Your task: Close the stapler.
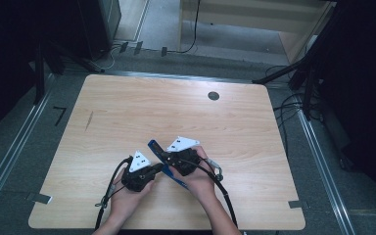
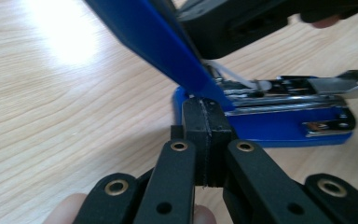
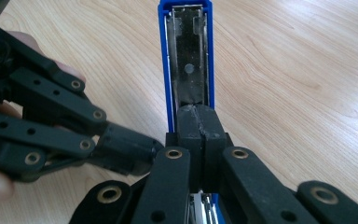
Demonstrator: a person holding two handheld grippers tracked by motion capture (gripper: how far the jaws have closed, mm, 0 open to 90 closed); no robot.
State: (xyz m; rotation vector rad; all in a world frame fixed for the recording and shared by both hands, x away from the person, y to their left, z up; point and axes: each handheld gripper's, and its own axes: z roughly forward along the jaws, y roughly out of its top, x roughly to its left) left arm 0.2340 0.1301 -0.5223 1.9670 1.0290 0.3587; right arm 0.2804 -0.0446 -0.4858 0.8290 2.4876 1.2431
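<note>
A blue stapler (image 1: 152, 146) lies swung open on the wooden table (image 1: 176, 112) between both hands. In the left gripper view its blue lid (image 2: 158, 42) slants up to the left and its base (image 2: 279, 126) with the metal magazine lies flat to the right. My left gripper (image 2: 206, 116) is shut, with its pad tips against the stapler's hinge end. My right gripper (image 3: 200, 121) is also shut, its pads pressed together over the lid's metal-lined underside (image 3: 186, 56). Whether either pair pinches a thin edge cannot be told. In the high view the left gripper (image 1: 160, 169) and right gripper (image 1: 165, 157) meet at the stapler.
A round cable hole (image 1: 213, 95) sits near the table's far right. A dark streak (image 1: 89, 120) marks the left side. Metal rails and cables run on the floor around the table. The left gripper's links (image 3: 51, 126) crowd the right gripper's left side.
</note>
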